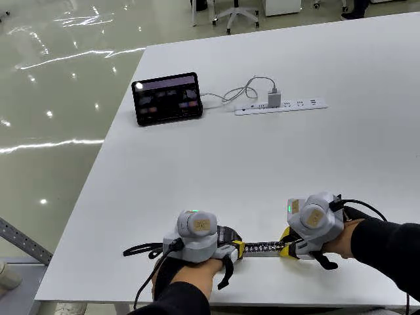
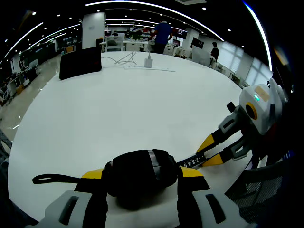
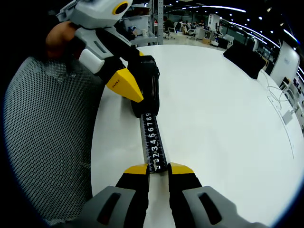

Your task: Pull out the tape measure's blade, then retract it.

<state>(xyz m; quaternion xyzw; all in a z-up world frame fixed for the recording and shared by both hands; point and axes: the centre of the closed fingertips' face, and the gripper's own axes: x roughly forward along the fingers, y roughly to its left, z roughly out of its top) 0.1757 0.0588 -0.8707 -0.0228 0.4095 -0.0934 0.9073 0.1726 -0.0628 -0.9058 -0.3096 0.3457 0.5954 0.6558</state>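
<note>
The left hand-held gripper [image 2: 141, 176] is clamped on the black tape measure case [image 3: 148, 80]. The right hand-held gripper [image 3: 157, 169] pinches the blade [image 3: 153, 135] tip. A short blade length spans between them, flat on the white worktop [image 1: 262, 164], near its front edge.

Large open-plan office or lab hall. Wide white worktable [image 1: 275, 164] stood on a glossy pale floor [image 1: 59, 79] that mirrored overhead lights. On the far part of the table: a dark tablet [image 1: 167, 98] propped up, and to its right a white power strip [image 1: 281, 105] with a charger [image 1: 273, 99] plugged in and a cable looping toward the tablet. Wheeled office-chair base [image 1: 235, 13] beyond the far edge. Left gripper view showed long ceiling light strips [image 2: 142, 4], rows of desks [image 2: 114, 42] and two people standing [image 2: 163, 32] far off. Grey mesh chair back [image 3: 42, 133] sat near the table's near edge.
</note>
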